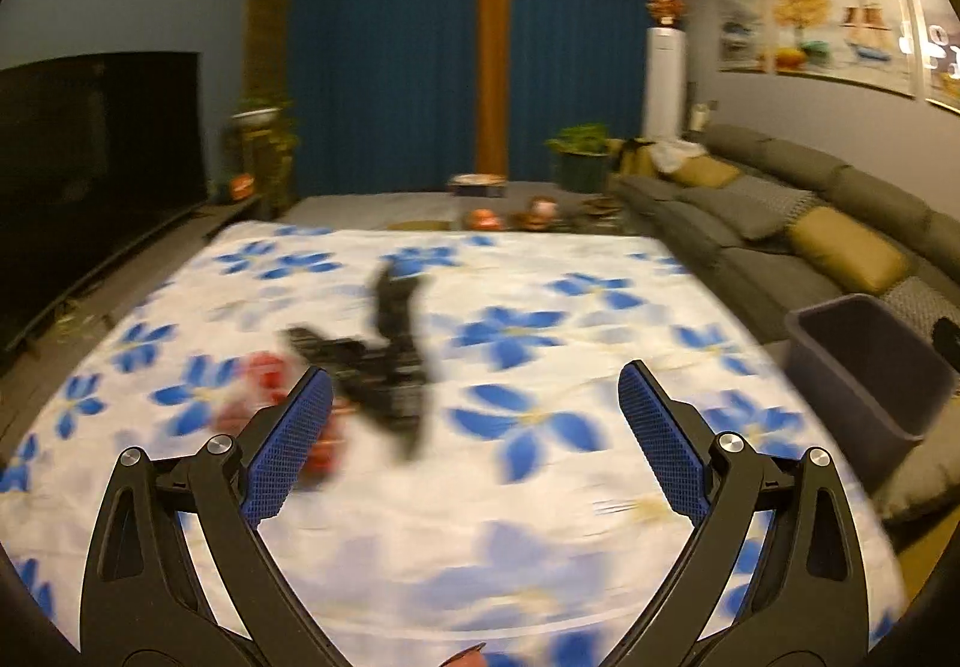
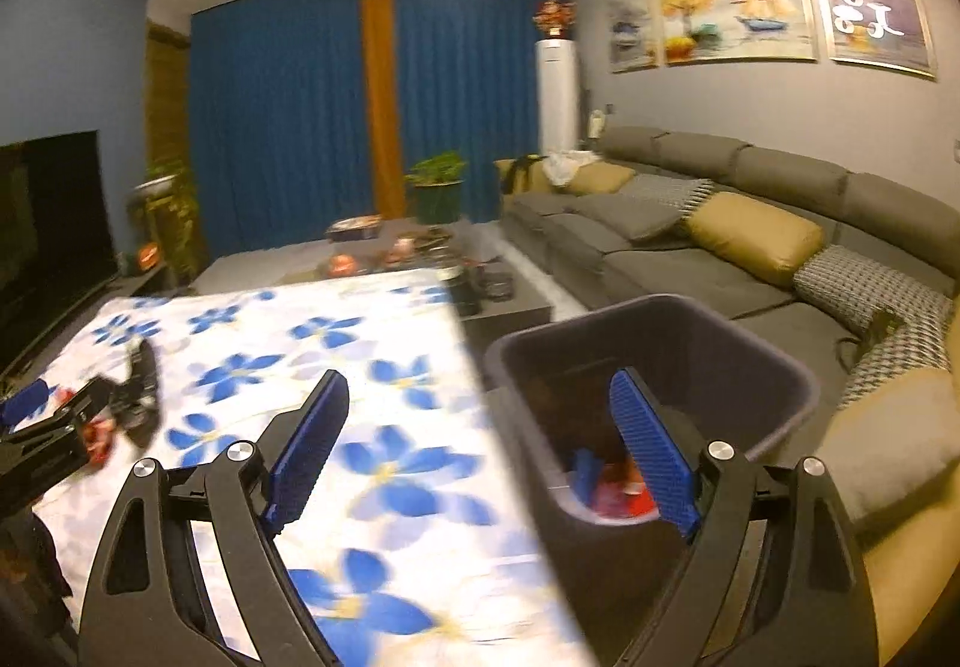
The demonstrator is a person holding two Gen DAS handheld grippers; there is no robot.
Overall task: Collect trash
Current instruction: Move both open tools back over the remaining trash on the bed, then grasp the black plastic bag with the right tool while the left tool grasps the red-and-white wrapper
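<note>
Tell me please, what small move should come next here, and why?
Probably bring the left gripper, open with nothing between its fingers, toward the red wrapper lying beside the black tool on the floral tablecloth. The bin already holds trash, and the right gripper over it is open too.

Smeared by motion blur across the flowered cloth, so petals ran together. Blurred too: a black object on the cloth, shape unreadable, and red trash beside it, partly hidden behind a blue pad. Cut off at the right edge of the left wrist view: the dark bin. Inside the bin, red and blue litter, half covered, kind unclear. Clipped at the left edge of the right wrist view: the left gripper.
</note>
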